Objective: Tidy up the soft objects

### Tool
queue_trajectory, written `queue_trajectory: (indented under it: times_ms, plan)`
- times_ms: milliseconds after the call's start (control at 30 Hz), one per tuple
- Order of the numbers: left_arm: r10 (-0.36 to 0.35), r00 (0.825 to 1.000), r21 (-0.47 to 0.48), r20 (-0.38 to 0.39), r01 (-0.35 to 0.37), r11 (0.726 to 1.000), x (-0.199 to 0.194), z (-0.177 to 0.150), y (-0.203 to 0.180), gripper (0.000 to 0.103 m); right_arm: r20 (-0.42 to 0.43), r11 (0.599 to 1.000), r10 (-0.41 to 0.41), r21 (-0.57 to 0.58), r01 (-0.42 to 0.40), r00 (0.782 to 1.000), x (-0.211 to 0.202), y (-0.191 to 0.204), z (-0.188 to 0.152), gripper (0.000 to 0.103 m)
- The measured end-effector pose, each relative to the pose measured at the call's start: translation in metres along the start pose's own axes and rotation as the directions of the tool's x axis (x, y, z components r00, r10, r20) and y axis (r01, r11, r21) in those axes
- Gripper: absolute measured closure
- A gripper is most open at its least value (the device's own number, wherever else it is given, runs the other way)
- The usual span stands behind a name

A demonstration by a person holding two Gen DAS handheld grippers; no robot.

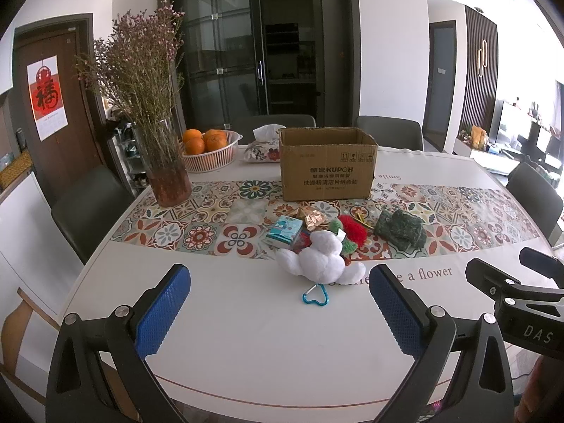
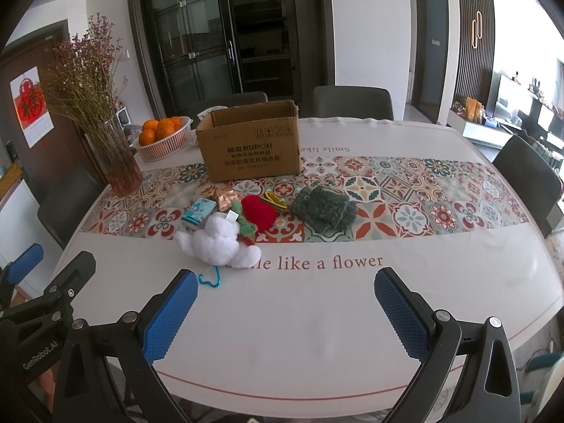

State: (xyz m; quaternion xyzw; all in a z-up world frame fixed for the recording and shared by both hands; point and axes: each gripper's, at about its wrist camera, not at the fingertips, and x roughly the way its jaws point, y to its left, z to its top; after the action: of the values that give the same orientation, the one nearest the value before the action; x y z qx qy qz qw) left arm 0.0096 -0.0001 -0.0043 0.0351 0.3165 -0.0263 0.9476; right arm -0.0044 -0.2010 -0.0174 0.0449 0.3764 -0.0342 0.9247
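Currently both idle: left hand-held gripper [image 1: 278,313] and right hand-held gripper [image 2: 285,312] spread wide, holding nothing, above the surface [image 2: 317,310]. White plush toy [image 1: 319,257] lies nearest, teal heart carabiner [image 1: 316,296] attached. Behind it: tissue pack [image 1: 283,232], red knit piece [image 2: 259,213], dark green knit item [image 2: 324,208], possibly gloves. Cardboard box [image 1: 328,169] stands open further back.

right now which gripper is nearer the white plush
Left. The white plush lies straight ahead of the open left gripper, centred between its fingers. The open right gripper sits off to the plush's right, so the plush lies ahead and to its left.
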Motion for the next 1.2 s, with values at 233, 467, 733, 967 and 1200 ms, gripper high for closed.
queue_trajectory:
  times_ms: [233, 467, 733, 967, 1200]
  plan:
    - [-0.001, 1.0, -0.001, 0.001, 0.001, 1.0, 0.0, 0.0, 0.0, 0.0, -0.001, 1.0, 0.0, 0.001, 0.0, 1.0, -0.002, -0.001, 0.0, 0.001]
    - [0.0, 1.0, -0.001, 0.001, 0.0, 1.0, 0.0, 0.0, 0.0, 0.0, -0.001, 1.0, 0.0, 0.001, 0.0, 1.0, -0.003, -0.001, 0.0, 0.001]
    - [-0.003, 1.0, 0.001, 0.001, 0.003, 1.0, 0.0, 0.0, -0.002, 0.0, -0.001, 1.0, 0.0, 0.001, 0.0, 1.0, -0.003, 0.0, 0.0, 0.001]
    - [-0.01, 1.0, 0.005, -0.009, 0.01, 1.0, 0.004, 0.002, -0.002, 0.0, -0.005, 1.0, 0.001, 0.005, -0.001, 1.0, 0.004, 0.002, 0.001, 0.001]
    - [-0.031, 0.999, 0.009, -0.031, 0.031, 0.999, 0.022, 0.012, 0.008, 0.0, -0.027, 1.0, 0.006, 0.017, -0.006, 1.0, 0.014, 0.008, 0.005, 0.001]
